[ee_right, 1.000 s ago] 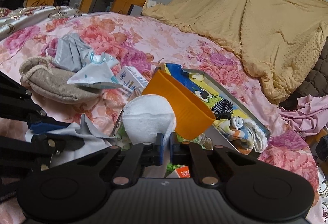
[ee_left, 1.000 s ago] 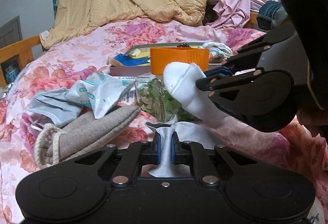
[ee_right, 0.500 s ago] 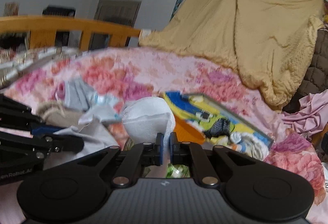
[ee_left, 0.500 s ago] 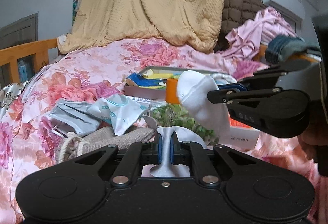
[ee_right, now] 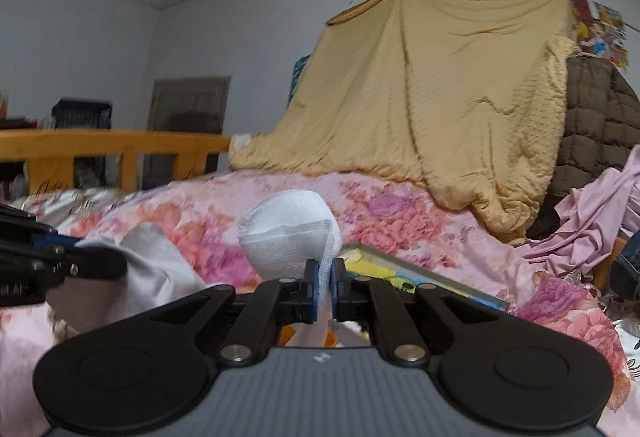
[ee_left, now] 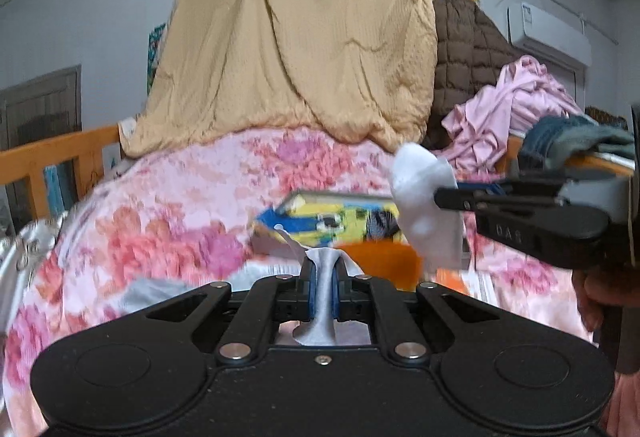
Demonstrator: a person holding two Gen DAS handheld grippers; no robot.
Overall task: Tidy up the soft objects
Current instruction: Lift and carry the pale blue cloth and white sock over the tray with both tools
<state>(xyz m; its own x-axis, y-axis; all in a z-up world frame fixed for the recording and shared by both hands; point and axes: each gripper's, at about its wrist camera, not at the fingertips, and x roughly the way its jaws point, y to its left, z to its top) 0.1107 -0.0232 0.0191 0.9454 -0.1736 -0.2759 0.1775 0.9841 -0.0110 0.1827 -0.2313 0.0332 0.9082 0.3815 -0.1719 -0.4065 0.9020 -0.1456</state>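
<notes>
Clearly both tongs clamped on one white sock (ee_right: 292, 233) (lettering blurred), left tongs (ee_left: 323, 279), right tongs (ee_right: 324, 283).

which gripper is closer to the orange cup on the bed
Left. The orange cup sits just beyond the left gripper; the right gripper is higher and off to its right.

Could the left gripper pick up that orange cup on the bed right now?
Probably not: the left gripper is shut on white cloth, so its jaws are occupied. The orange cup lies close ahead with nothing between.
</notes>
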